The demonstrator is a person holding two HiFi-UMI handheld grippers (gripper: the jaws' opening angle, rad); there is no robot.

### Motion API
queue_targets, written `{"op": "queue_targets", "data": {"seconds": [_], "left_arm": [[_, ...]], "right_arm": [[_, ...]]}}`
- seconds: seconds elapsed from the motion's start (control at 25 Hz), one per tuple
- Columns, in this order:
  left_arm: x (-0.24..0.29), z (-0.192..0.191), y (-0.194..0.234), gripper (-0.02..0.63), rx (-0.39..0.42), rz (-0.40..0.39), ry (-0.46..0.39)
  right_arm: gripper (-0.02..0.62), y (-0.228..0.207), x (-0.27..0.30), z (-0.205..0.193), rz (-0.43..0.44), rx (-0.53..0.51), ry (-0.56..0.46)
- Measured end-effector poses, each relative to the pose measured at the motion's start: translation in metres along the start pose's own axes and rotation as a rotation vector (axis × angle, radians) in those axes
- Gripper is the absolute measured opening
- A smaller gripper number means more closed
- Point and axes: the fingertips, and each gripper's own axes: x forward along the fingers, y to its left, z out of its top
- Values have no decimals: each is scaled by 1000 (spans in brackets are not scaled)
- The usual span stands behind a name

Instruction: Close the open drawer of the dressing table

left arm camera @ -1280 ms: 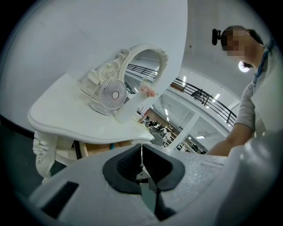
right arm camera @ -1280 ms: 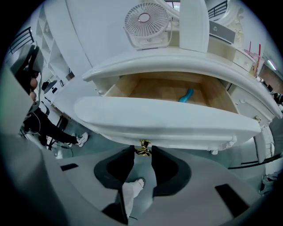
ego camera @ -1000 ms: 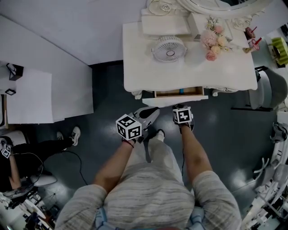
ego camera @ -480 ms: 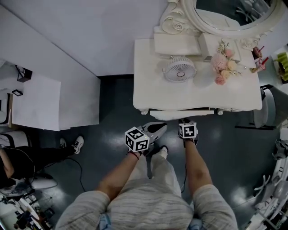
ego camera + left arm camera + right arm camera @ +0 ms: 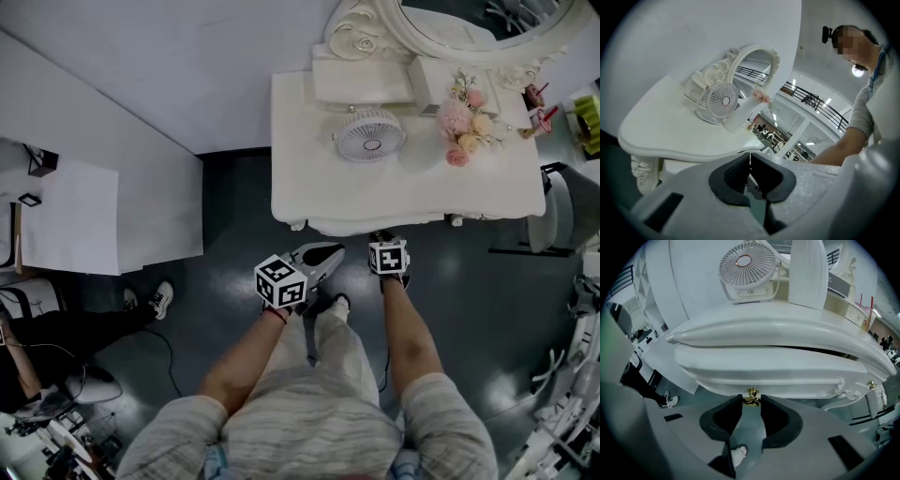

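dressing table (image 5: 309,178) drawer (image 5: 773,369) (right tool (image 5: 750,401) on knob (image 5: 752,394))

The ornate mirror (image 5: 469,23) is cut off by the head view's top edge. The drawer front (image 5: 764,366) hides the drawer's interior. The right gripper (image 5: 750,400) covers the lower part of the gold knob (image 5: 752,392). The small red items (image 5: 532,94) at far right are too tiny to identify.

No words, numbers or brands can be read anywhere. The cube (image 5: 281,282) on the left gripper (image 5: 330,250) and the one on the right gripper (image 5: 382,237) bear only black-and-white square patterns.
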Motion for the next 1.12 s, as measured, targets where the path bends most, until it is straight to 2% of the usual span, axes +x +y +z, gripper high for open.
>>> {"op": "queue_targets", "data": {"seconds": [0.28, 1.12], "left_arm": [[0, -7, 3, 20, -2, 8, -5], [7, -12, 13, 20, -18, 2, -1]], "right_arm": [[120, -6, 3, 10, -37, 2, -54], [120, -11, 13, 32, -69, 48, -116]]}}
